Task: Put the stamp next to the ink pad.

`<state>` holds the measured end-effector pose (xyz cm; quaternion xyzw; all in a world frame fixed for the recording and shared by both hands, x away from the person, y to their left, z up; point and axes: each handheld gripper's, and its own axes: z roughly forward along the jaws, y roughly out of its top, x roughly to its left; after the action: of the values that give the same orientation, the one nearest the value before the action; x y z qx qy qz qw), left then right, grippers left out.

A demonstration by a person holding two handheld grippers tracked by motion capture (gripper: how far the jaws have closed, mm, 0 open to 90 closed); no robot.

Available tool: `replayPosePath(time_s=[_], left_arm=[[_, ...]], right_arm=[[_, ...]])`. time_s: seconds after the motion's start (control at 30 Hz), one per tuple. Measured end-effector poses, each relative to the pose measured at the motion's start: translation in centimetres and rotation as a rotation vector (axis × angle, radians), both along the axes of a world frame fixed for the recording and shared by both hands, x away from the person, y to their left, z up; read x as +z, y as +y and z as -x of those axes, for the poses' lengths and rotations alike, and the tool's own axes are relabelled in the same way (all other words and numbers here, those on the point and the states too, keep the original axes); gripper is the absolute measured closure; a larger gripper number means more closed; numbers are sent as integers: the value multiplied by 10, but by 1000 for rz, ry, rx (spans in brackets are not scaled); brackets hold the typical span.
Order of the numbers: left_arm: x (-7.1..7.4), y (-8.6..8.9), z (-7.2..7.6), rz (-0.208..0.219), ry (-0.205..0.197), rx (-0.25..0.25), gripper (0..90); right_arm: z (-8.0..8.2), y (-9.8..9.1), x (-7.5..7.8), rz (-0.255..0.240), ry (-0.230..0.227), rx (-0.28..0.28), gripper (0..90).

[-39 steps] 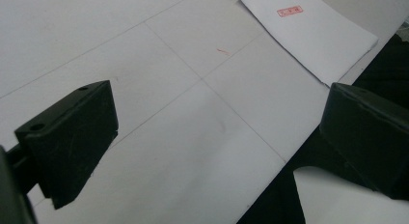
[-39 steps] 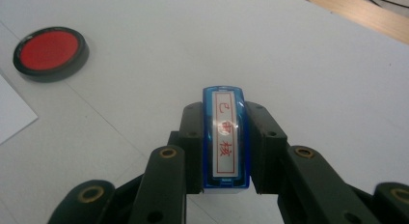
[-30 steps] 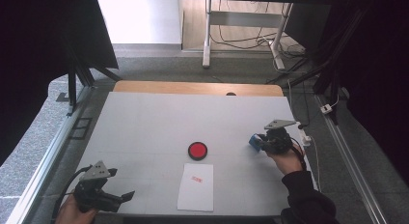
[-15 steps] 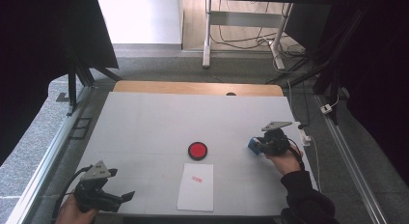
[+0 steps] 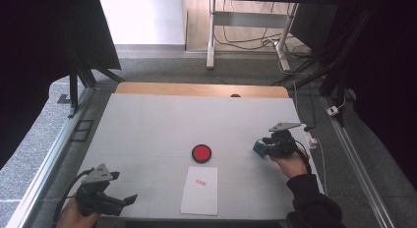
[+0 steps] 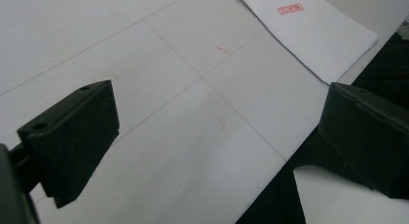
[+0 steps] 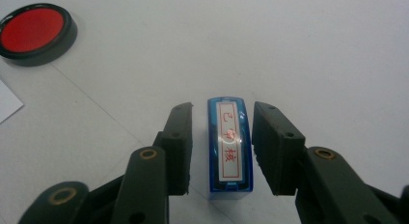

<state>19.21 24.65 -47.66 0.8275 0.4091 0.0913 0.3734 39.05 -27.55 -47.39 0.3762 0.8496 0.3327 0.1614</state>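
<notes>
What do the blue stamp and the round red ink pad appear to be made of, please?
The blue stamp looks like glossy translucent plastic: its edges catch light around a white label with red characters. The round red ink pad seems a matte dark plastic case holding a dull red, probably felt, surface.

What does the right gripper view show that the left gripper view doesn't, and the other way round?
Right gripper view: a blue stamp resting on the table between the jaws of the right gripper, which have just been opening, with a gap on each side. A round red ink pad lies farther off.
Left gripper view: the left gripper with its jaws wide apart and nothing between them, and a sheet of paper bearing a small red imprint, near the table's edge.
Both: the white table with its thin lines.
</notes>
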Motion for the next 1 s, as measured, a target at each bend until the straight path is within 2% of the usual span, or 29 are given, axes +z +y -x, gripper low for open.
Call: replayPosePath(time_s=[0.33, 0.47, 0.63, 0.87, 1.0], left_arm=[[0, 0, 0, -1, -2, 2, 7], [0, 0, 0, 1, -3, 2, 7], [0, 1, 0, 2, -1, 3, 7], [0, 1, 0, 4, 1, 6, 6], [0, 1, 0, 2, 2, 8, 6]], right_arm=[[4, 5, 5, -25, 13, -5, 438], [6, 6, 8, -39, 3, -11, 365], [10, 8, 12, -61, 6, -14, 280], [21, 12, 17, -81, 1, -17, 206], [27, 13, 22, -118, 29, -6, 173]])
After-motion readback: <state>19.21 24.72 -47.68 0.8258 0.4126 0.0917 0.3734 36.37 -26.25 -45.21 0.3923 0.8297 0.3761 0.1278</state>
